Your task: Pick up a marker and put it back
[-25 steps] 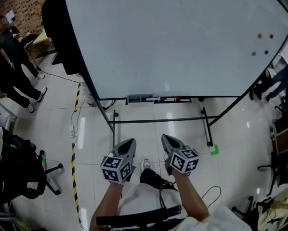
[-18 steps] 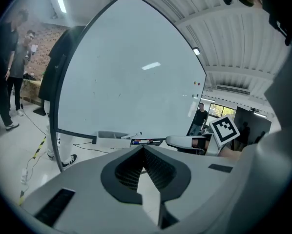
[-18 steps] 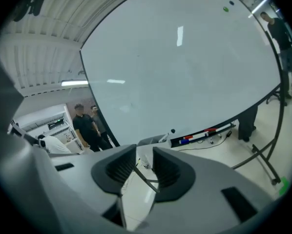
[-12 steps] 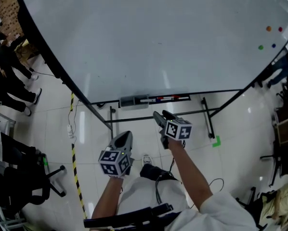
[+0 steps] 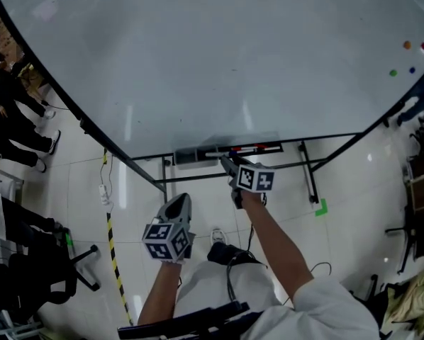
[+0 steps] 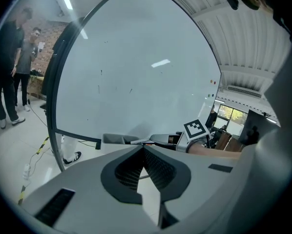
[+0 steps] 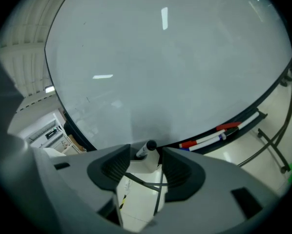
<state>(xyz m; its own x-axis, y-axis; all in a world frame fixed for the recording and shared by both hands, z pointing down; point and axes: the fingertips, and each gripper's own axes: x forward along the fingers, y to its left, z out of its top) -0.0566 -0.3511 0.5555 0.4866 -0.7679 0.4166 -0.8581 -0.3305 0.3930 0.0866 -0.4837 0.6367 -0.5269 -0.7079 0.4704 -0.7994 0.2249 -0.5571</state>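
Head view: a person stands on a tiled floor (image 5: 198, 211) before a big whiteboard (image 5: 219, 55). The right claw (image 5: 227, 166) reaches up to the tray (image 5: 297, 143) along the board's bottom edge. It points near the tray's left end, where a gray box (image 5: 189, 155) sits. Colored pens (image 5: 258, 148) lie further right in the tray. The left claw (image 5: 178, 205) hangs lower, well apart from the tray, over the floor.

Left gripper view: the left claw (image 6: 142, 147) has its jaws together at the tips, with nothing between them. Beyond it are the whiteboard (image 6: 136, 72), the gray box (image 6: 114, 139) and the right claw (image 6: 160, 139) at the tray. Two bystanders (image 6: 7, 67) stand at far left.

Right gripper view: the right claw (image 7: 146, 150) is wide and closing. A black-capped marker (image 7: 148, 146) lies between its jaws at the tray's left end, with a gap showing on each side. A red marker (image 7: 227, 126) and other pens (image 7: 204, 140) lie in the tray toward its right end.
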